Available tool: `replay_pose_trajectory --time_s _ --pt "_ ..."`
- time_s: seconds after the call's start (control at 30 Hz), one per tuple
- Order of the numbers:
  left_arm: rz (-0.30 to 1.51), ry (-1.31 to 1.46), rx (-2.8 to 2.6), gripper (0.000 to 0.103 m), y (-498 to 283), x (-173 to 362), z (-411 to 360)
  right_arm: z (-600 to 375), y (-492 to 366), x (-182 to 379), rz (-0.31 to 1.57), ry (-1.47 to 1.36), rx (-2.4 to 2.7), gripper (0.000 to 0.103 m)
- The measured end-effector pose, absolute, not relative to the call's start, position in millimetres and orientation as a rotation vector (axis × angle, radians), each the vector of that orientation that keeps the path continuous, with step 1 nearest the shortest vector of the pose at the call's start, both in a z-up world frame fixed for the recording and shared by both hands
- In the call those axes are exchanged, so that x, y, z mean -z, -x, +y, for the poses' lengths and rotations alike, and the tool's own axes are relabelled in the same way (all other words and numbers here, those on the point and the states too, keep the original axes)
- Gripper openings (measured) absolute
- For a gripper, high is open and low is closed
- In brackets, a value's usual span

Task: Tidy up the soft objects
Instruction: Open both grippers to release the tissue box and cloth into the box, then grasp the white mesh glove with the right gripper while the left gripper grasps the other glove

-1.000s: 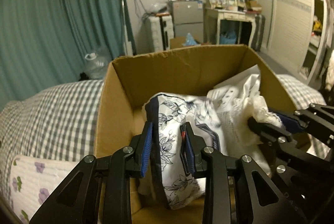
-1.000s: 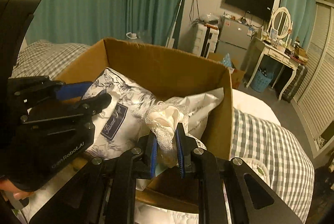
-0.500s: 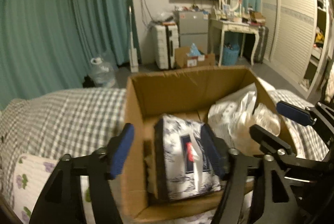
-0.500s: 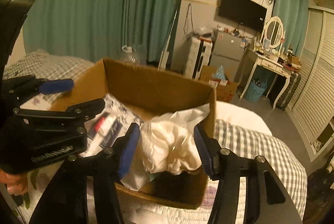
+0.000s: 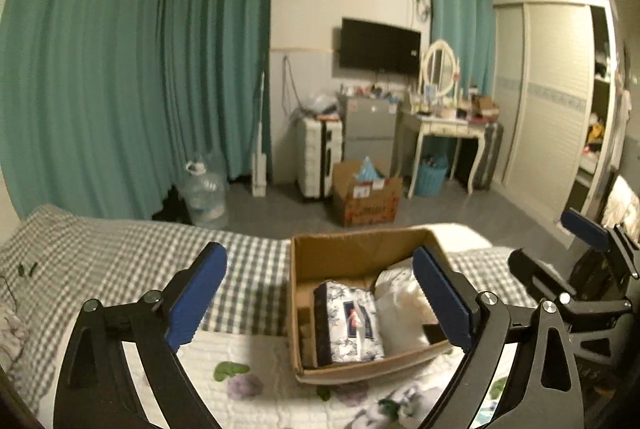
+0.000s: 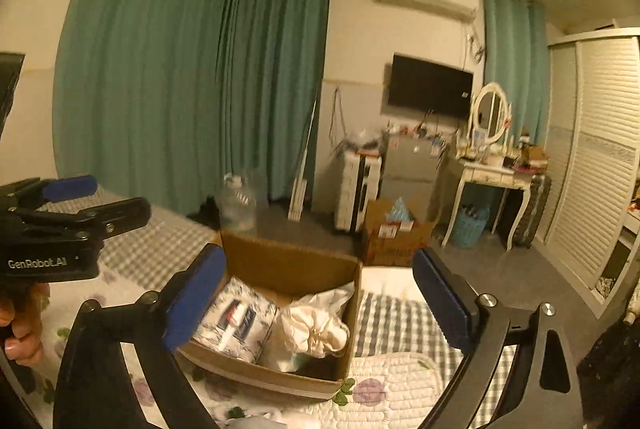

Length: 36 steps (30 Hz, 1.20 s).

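We are pulling both grippers up and back from the cardboard box (image 5: 360,257) on the bed (image 5: 120,257), a second after each was clamped on something inside it. The left gripper (image 5: 320,293) is now standing released, jaws spread wide and holding nothing; the right gripper (image 6: 320,293) is likewise released and empty. In the left wrist view, the floral tissue pack (image 5: 348,321) is lying in the box toward 9 o'clock, and the cream lace cloth (image 5: 404,309) is lying just beside it toward 3 o'clock, the two touching. Both are resting inside the walls, neither hanging over the rim. We are judging both soft items as placed and this part of the tidying as done; whether more items are waiting on the floral quilt (image 6: 400,381) at 6 o'clock, we cannot tell.
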<state>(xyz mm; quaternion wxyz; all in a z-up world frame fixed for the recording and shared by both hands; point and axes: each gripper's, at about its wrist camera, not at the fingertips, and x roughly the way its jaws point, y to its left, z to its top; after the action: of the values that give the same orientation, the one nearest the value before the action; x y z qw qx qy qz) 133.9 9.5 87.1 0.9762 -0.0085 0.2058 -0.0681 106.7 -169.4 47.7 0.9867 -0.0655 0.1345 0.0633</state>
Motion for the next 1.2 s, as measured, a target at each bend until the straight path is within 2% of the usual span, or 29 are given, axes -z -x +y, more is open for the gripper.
replay_pose_trajectory --time_s 0.1,0.17,0.37,0.67,0.9,1.2 --pt "0.376 0.033 0.134 0.098 -111 -105 17 -171 -82 -67 0.226 0.127 -0.115 0.103" --pt "0.34 0.052 0.132 0.103 -95 -117 21 -170 -64 -76 0.197 0.127 -0.108 0.103" --pt "0.263 0.063 0.122 0.103 -61 -137 34 -169 -21 -98 0.156 0.144 -0.074 0.103" --pt "0.255 0.13 0.133 0.103 -37 -143 51 -169 23 -117 0.134 0.138 -0.051 0.103" --pt "0.269 0.069 0.105 0.103 -38 -132 46 -161 31 -107 0.184 0.115 -0.062 0.103" --pt "0.373 0.061 0.072 0.103 -57 -95 47 -143 22 -72 0.277 0.193 -0.07 0.103"
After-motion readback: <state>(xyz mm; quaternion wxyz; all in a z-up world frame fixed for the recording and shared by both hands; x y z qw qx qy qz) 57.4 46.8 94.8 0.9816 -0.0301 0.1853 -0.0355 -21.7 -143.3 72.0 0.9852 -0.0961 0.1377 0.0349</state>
